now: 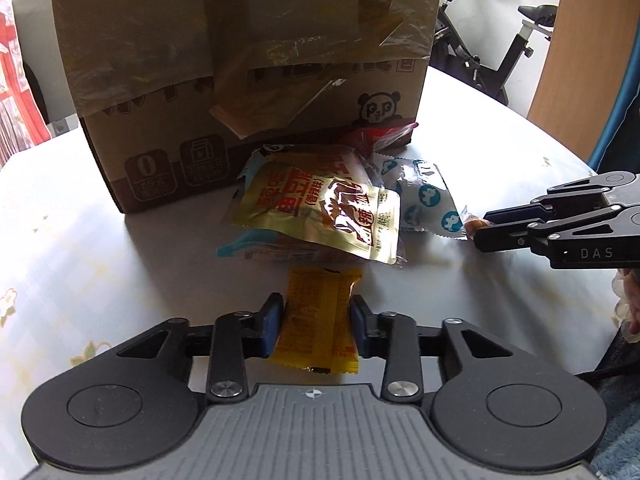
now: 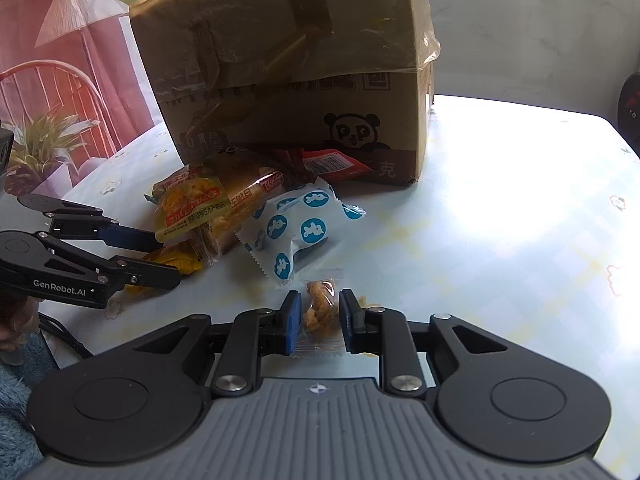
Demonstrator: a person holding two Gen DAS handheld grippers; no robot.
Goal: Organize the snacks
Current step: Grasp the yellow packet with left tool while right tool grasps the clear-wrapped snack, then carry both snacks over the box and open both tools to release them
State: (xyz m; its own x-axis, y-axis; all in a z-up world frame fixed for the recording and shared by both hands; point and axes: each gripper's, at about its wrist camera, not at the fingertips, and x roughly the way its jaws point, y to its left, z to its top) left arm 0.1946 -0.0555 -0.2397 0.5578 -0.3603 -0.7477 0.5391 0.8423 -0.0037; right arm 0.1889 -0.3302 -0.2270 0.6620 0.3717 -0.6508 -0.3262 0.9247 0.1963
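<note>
The left gripper (image 1: 318,322) has its jaws pinching a yellow snack packet (image 1: 320,312) from both sides, just above the table (image 1: 100,260). The right gripper (image 2: 319,322) has its jaws pressed against a small clear packet of golden pieces (image 2: 320,312), low over the cloth. Just beyond both lies the snack heap: a gold foil pouch (image 1: 320,216) on top, a white wrapper with blue dots (image 2: 298,232) at its near right edge, a red packet (image 2: 332,164) at the back, all crowding the foot of a taped cardboard box (image 1: 240,80) printed with a panda. To the right of the heap the table runs bare and bright to its far edge; to the left a floral-print stretch stays open. Only the right wrist view shows a wrapped bread loaf (image 2: 236,204) under the pouch; only the left wrist view shows an exercise bike (image 1: 500,40) beyond the table.
</note>
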